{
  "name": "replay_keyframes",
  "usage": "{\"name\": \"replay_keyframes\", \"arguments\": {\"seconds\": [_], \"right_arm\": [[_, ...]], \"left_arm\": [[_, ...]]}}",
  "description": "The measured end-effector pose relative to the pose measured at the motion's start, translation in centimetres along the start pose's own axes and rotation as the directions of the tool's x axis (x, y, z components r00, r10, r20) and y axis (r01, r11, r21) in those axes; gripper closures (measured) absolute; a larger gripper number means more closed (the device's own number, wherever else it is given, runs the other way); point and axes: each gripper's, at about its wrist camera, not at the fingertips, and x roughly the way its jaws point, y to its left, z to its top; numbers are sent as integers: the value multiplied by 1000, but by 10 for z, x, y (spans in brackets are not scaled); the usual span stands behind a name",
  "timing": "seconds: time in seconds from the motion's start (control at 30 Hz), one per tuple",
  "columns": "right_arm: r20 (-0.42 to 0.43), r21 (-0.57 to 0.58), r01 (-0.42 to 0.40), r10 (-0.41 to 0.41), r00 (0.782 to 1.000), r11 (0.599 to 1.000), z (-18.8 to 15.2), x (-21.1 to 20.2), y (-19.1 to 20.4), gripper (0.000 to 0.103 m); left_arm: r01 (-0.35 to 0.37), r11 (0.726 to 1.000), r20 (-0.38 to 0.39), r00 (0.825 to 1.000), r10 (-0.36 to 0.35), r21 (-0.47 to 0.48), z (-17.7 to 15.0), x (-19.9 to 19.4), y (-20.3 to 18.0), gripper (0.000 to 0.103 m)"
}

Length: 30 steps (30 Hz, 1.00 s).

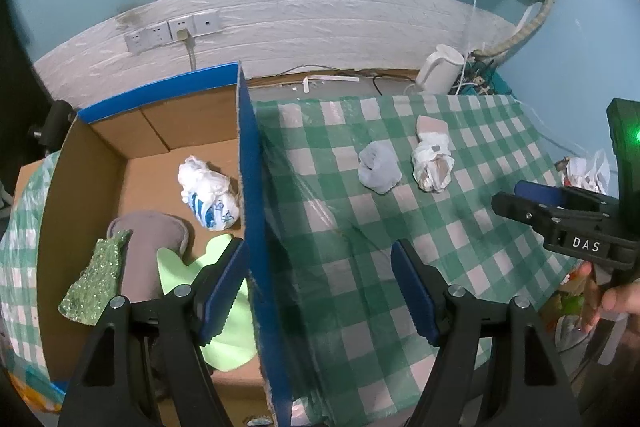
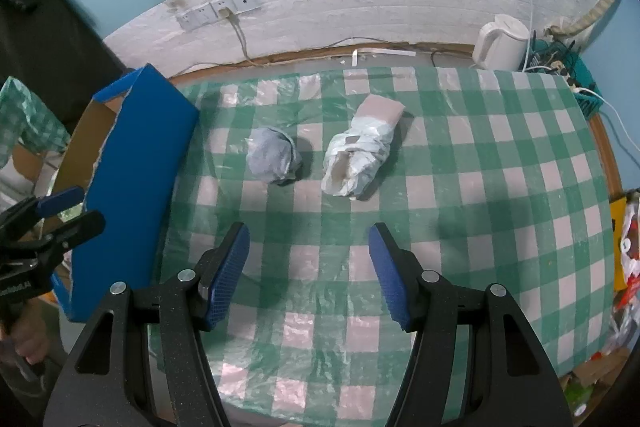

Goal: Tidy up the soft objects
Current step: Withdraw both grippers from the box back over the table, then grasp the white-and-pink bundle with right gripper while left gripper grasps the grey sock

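Two hand-held tools hover with jaws apart and empty over a checked table and a cardboard box.

Nearest, the left tool straddles the box's blue wall; the right tool hangs over the green-and-white tablecloth. Inside the box lie a green cloth, a grey pad and a white bundle. Farther out on the table sit a grey bundle and a white wrapped bundle, apart.

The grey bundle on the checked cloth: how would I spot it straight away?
Look at the green-and-white checked tablecloth. Two wrapped bundles lie side by side near its middle. The grey bundle is the round, ball-shaped one nearer the blue-edged cardboard box; its neighbour, the white bundle, is longer with a pinkish end.
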Motion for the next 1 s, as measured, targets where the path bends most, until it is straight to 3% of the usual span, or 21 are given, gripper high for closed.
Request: {"name": "replay_keyframes", "arguments": {"seconds": [0.3, 0.53, 0.87, 1.0], "right_arm": [[-46, 15, 5, -4, 999, 1000, 9, 14, -8, 41], [-106, 31, 14, -10, 994, 999, 35, 31, -16, 41], [-233, -35, 67, -73, 970, 997, 67, 65, -29, 41], [-253, 9, 78, -73, 965, 997, 76, 85, -41, 41]], "left_arm": [[16, 1000, -33, 999, -16, 8, 14, 10, -12, 24], [50, 998, -90, 995, -47, 32, 46, 38, -29, 24], [26, 990, -197, 980, 1, 136, 79, 88, -43, 24], [37, 987, -245, 969, 2, 155, 85, 109, -43, 24]]}}
